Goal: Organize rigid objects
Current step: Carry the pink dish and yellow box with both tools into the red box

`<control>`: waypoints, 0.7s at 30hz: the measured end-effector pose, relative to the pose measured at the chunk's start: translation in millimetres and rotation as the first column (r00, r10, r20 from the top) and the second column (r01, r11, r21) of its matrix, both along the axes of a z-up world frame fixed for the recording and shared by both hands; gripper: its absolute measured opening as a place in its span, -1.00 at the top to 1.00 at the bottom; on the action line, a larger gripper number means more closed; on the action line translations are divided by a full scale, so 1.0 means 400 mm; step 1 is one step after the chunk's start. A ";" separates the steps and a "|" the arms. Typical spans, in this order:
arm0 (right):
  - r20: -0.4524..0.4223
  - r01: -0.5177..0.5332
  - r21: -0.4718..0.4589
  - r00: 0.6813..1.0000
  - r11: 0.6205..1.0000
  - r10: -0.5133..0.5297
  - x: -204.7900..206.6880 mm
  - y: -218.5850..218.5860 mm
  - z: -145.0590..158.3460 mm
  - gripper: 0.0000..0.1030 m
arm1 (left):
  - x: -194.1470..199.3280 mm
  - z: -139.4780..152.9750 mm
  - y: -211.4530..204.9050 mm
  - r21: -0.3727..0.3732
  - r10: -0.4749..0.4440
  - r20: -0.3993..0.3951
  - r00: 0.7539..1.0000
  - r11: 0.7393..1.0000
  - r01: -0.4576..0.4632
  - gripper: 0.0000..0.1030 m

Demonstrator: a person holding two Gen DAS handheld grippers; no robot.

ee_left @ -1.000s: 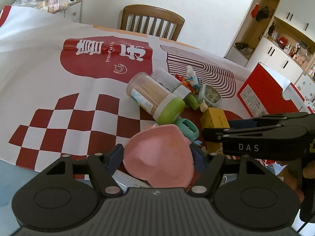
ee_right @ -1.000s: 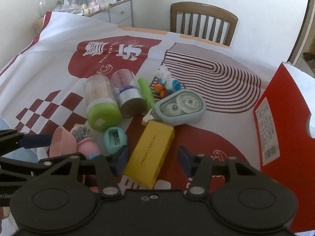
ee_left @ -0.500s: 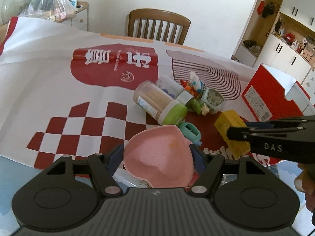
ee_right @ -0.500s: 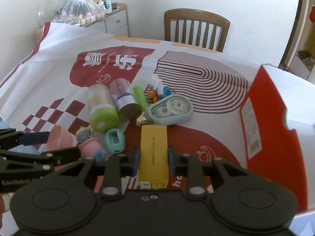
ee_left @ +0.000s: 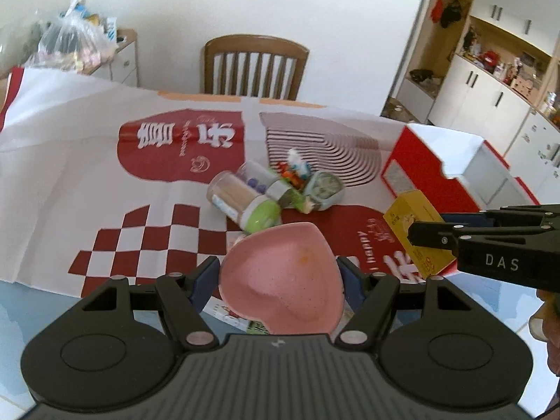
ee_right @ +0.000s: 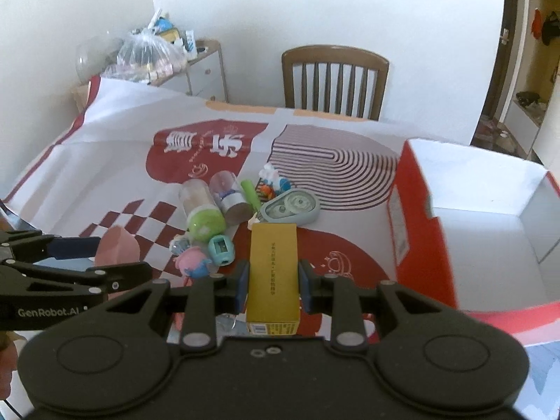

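Transport underway: left hand-held gripper (ee_left: pixel 278 276) clamps the pink heart dish (ee_left: pixel 281 276), right hand-held gripper (ee_right: pixel 273 285) grips the yellow box (ee_right: pixel 273 269), both above the desk (ee_right: pixel 115 161); next, probably the red box (ee_right: pixel 420 231).

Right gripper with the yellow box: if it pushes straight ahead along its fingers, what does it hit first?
Probably the grey-green tape dispenser, lying just beyond the yellow box held in the right gripper; depth is uncertain.
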State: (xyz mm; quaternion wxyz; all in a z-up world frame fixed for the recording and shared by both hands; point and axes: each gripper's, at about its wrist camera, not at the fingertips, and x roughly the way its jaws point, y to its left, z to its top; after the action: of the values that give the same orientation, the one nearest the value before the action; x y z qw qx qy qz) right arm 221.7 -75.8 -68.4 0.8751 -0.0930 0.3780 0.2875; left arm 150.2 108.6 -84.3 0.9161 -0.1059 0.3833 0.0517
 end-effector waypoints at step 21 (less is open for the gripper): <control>0.098 0.106 0.054 0.989 0.993 -0.111 -0.091 -0.141 0.151 0.46 | -0.009 0.170 -0.166 0.029 -0.184 0.103 0.978 0.983 0.182 -0.40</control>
State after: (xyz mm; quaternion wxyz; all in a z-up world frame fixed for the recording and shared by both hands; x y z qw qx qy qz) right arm 185.4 -132.2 -7.9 0.9094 -0.0652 0.3308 0.2436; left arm 146.5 42.3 -16.3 0.9368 -0.0638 0.3423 -0.0347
